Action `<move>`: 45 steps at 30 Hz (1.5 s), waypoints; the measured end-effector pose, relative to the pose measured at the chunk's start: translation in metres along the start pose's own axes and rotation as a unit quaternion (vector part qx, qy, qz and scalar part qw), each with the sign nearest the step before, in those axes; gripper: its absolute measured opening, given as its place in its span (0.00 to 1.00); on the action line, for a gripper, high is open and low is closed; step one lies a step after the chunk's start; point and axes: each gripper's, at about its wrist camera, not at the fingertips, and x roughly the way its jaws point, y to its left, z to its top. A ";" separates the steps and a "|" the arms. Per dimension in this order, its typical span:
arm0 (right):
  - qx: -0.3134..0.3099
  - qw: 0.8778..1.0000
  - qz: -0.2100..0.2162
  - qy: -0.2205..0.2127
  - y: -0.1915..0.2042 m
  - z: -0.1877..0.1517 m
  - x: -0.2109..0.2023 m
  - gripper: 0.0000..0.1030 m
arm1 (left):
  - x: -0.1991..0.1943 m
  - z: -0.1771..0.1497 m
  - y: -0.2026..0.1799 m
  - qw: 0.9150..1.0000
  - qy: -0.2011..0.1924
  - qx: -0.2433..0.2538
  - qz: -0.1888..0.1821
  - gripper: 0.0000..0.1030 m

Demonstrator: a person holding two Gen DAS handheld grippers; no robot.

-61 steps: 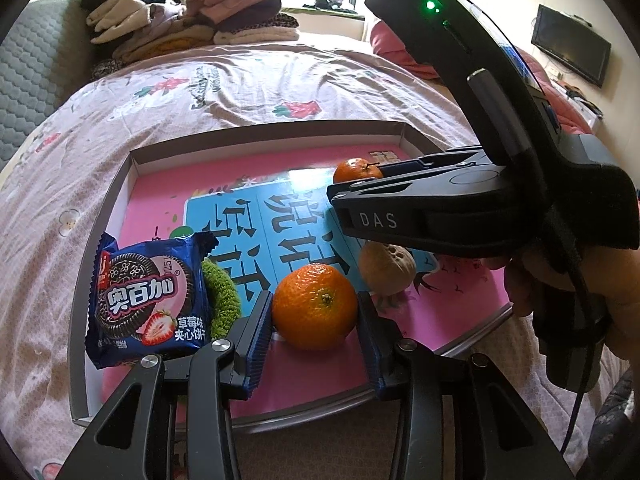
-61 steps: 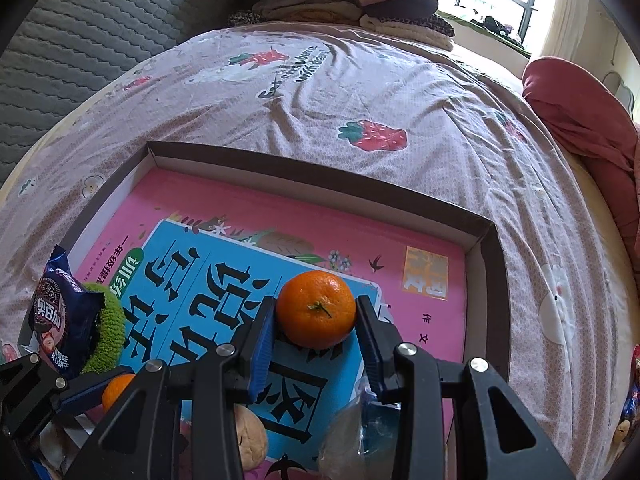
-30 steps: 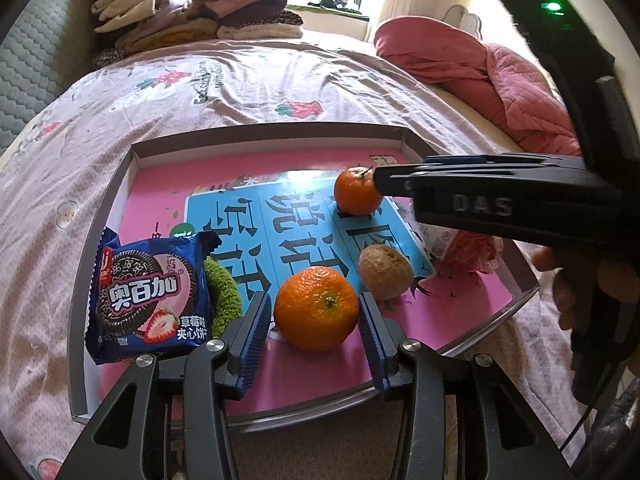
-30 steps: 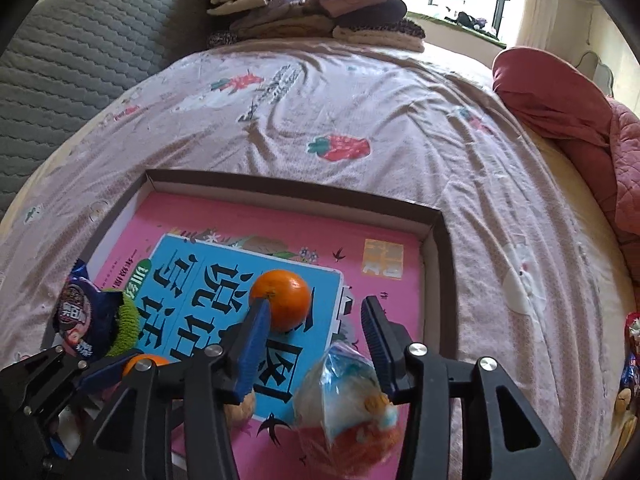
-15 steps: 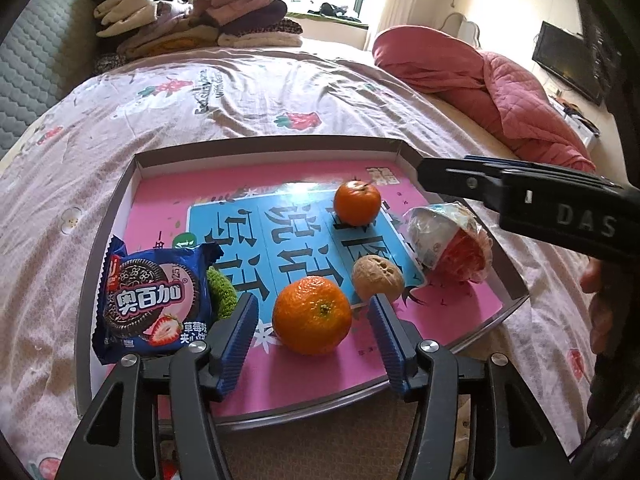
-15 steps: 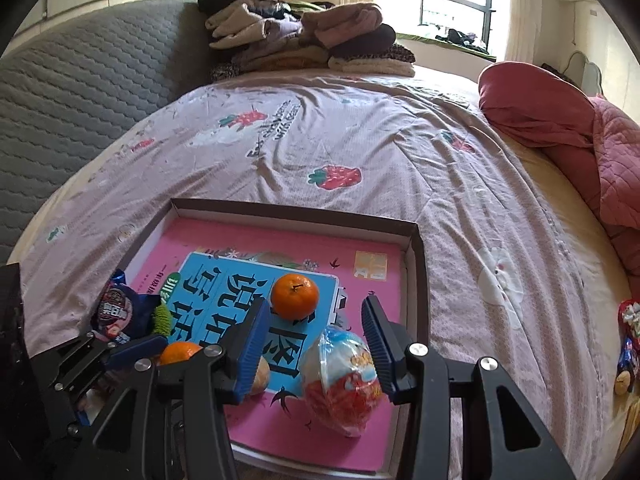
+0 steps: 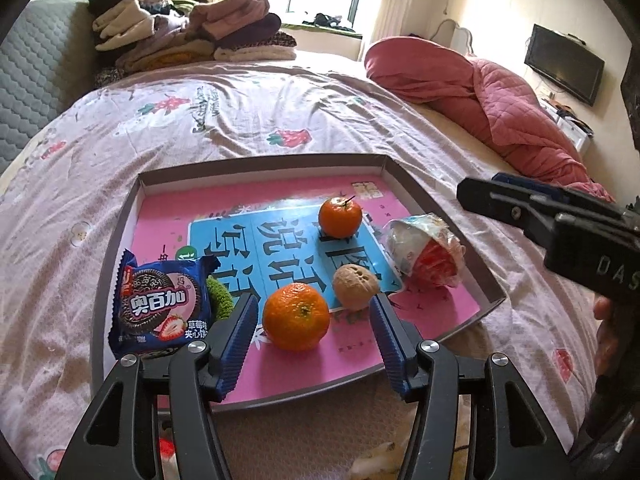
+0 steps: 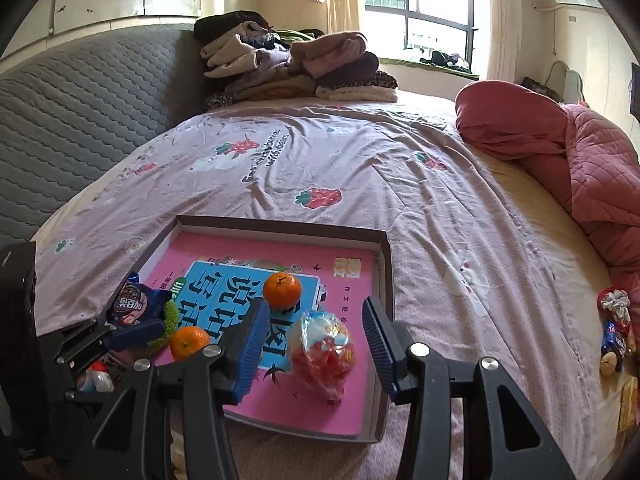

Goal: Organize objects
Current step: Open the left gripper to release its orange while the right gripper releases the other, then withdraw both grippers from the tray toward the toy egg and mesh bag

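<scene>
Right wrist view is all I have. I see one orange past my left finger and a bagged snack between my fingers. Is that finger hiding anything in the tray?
Observer: Yes. A walnut lies on the blue book, between the near orange and the bagged snack.
Operator: Is the left gripper holding that near orange?
Observer: No. The left gripper is open, and the orange sits between its fingers, touching neither.
Operator: And the cookie pack at the left?
Observer: The cookie pack lies face up by the tray's left wall, covering part of a green fuzzy thing.
</scene>
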 end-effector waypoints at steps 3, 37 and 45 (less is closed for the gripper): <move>-0.001 1.000 0.001 -0.003 0.000 -0.004 -0.005 0.48 | -0.006 0.000 -0.001 1.000 -0.003 -0.001 0.004 0.58; -0.012 0.992 0.040 -0.120 0.020 -0.028 -0.086 0.60 | -0.108 -0.011 -0.011 0.996 -0.075 -0.007 0.041 0.71; -0.034 0.988 0.031 -0.148 0.032 -0.037 -0.108 0.61 | -0.131 -0.017 -0.009 0.995 -0.086 -0.009 0.045 0.71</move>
